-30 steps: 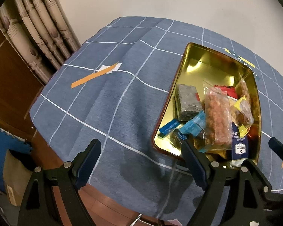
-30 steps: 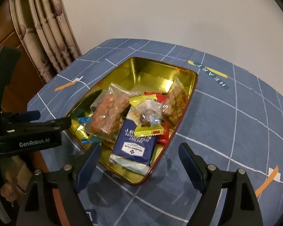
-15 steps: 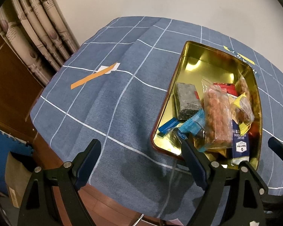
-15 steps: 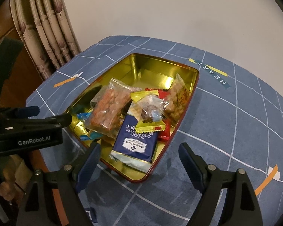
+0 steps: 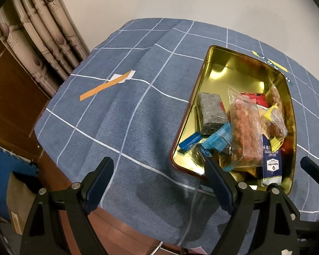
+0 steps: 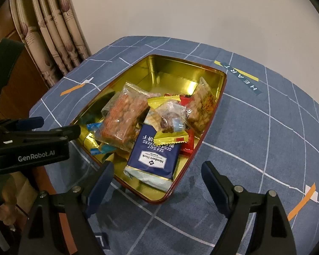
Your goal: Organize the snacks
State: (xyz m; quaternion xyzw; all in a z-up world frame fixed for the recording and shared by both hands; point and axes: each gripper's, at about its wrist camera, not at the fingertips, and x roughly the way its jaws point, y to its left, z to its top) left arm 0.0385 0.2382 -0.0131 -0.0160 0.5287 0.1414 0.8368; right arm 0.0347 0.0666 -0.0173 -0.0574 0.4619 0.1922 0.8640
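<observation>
Table: a round top covered by a blue cloth (image 5: 121, 114) with white grid lines; its curved edge is seen at the left and near sides in the left wrist view, with wooden floor below.
Tin: a gold tray (image 6: 172, 72) with a dark red rim is set on the cloth, right of centre in the left wrist view; its far half is bare metal.
Snacks: all are gathered in the near half of the tin. A clear bag of orange-brown pieces (image 6: 123, 119) lies at the left, a navy cracker packet (image 6: 154, 155) against the near wall, a yellow-edged clear wrapper (image 6: 170, 121) on top, a bag of nuts (image 6: 202, 106) leaned on the right wall, a dark seeded bar (image 5: 211, 114) and blue wrappers (image 5: 217, 138) towards the left wall.
Left gripper (image 5: 159, 182): jaws are held wide apart with nothing between them, above the near left cloth; its right finger is seen over the tin's near left corner.
Right gripper (image 6: 155, 180): jaws are spread wide, empty, above the tin's near end.
Open room: bare cloth is left wide to the left of the tin and to its right.
Surroundings: curtains (image 5: 42, 34) are hung at far left, a pale wall (image 6: 180, 10) is behind the table.
Markings: an orange strip (image 5: 105, 86) is printed on the cloth left of the tin, another (image 6: 301, 204) at near right.
</observation>
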